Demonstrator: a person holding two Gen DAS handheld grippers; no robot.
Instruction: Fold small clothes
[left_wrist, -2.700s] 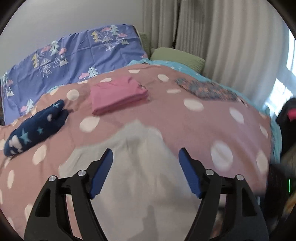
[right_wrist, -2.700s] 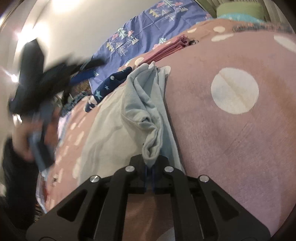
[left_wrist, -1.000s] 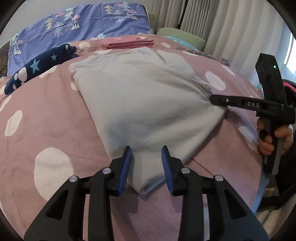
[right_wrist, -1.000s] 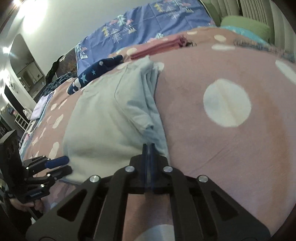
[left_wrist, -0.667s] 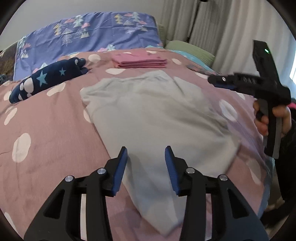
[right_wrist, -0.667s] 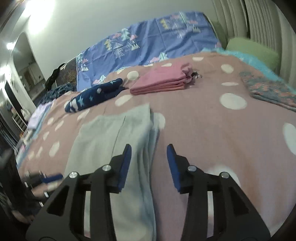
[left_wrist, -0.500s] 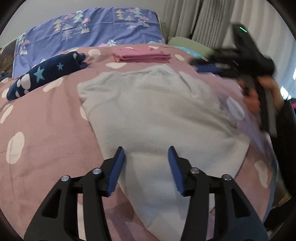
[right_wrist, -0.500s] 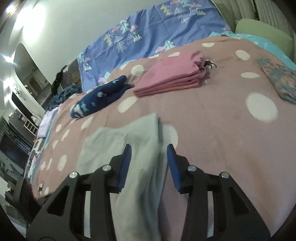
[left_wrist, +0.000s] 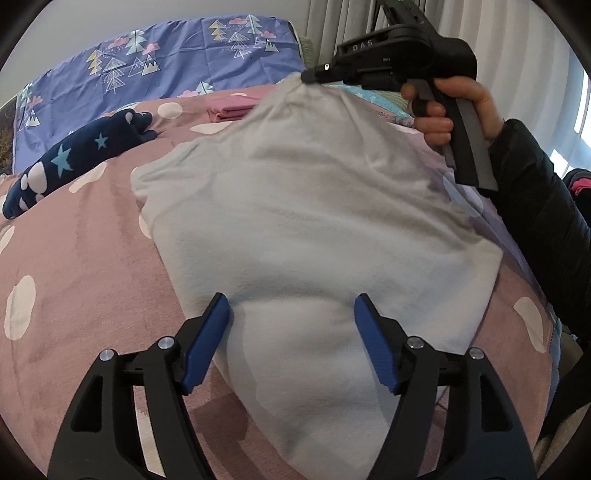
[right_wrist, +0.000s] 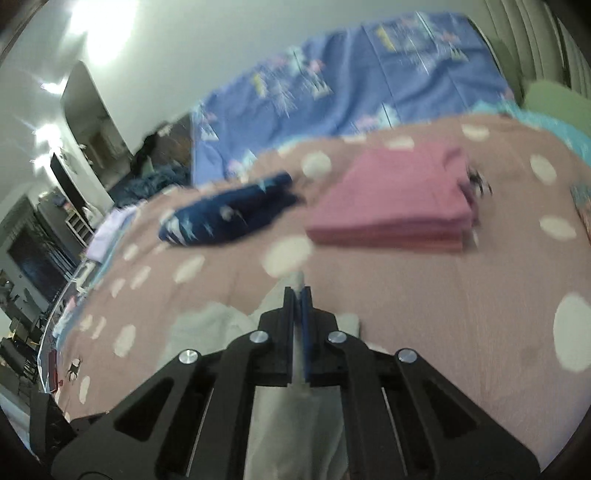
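Pinching the shirt's (left_wrist: 314, 206) far corner, the right gripper (right_wrist: 298, 295) lifts it; the left gripper's (left_wrist: 291, 343) open fingers, just widened, straddle the near hem.

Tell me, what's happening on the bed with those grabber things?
A person is folding a pale grey soft cotton garment on the pink blanket with white dots. The right gripper is pinching the garment's far edge and lifting it. The left gripper is open over the near end, its jaws just widened, holding nothing. A folded pink cloth stack lies behind.
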